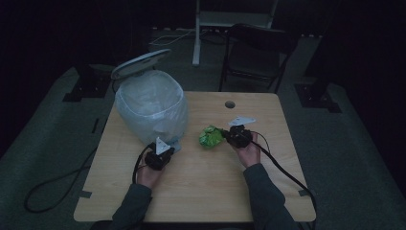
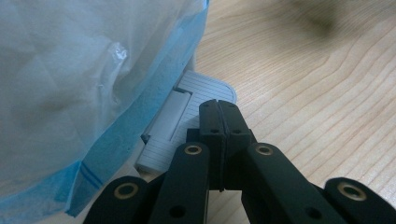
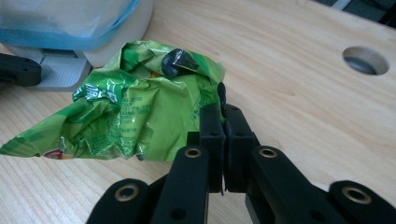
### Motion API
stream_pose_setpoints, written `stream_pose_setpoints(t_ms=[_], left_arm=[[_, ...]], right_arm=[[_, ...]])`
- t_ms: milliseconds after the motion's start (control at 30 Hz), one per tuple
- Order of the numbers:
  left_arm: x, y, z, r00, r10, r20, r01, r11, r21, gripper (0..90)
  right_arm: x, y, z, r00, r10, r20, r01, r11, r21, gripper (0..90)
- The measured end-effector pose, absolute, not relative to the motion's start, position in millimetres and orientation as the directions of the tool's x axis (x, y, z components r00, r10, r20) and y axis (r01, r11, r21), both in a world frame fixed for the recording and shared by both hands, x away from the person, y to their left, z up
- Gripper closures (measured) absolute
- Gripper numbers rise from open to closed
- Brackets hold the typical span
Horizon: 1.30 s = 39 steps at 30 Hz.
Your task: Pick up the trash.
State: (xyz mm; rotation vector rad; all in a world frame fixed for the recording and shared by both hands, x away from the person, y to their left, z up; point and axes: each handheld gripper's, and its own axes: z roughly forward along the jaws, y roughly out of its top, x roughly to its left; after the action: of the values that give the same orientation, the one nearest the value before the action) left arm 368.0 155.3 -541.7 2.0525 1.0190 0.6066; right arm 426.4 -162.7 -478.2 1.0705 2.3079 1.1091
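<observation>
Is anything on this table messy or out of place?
Just the crumpled green wrapper, litter beside the bagged pedal bin, whose lid is up. The right gripper has pinched its edge. The left gripper presses the bin's pedal. Nothing is spilled.

Dim room. Wooden desk (image 1: 201, 191). Far left: lined bin (image 1: 152, 108), lid (image 1: 141, 63) raised. Left tool (image 1: 165, 149) at the bin's near base, jaws closed. Right tool (image 1: 226, 135) at desk centre, touching a crumpled green wrapper (image 1: 211, 136). Folding chair (image 1: 256, 50) beyond the far edge.
</observation>
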Motion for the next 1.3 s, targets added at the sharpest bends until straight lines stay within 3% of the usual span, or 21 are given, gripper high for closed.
stream_pose_setpoints(t_ms=[1300], left_arm=[[369, 155, -542, 0.569, 0.818, 0.084, 0.455, -0.398, 0.796, 90.0]], right_arm=[[430, -157, -410, -0.661, 0.747, -0.068, 0.367, 0.402, 0.839, 88.1]])
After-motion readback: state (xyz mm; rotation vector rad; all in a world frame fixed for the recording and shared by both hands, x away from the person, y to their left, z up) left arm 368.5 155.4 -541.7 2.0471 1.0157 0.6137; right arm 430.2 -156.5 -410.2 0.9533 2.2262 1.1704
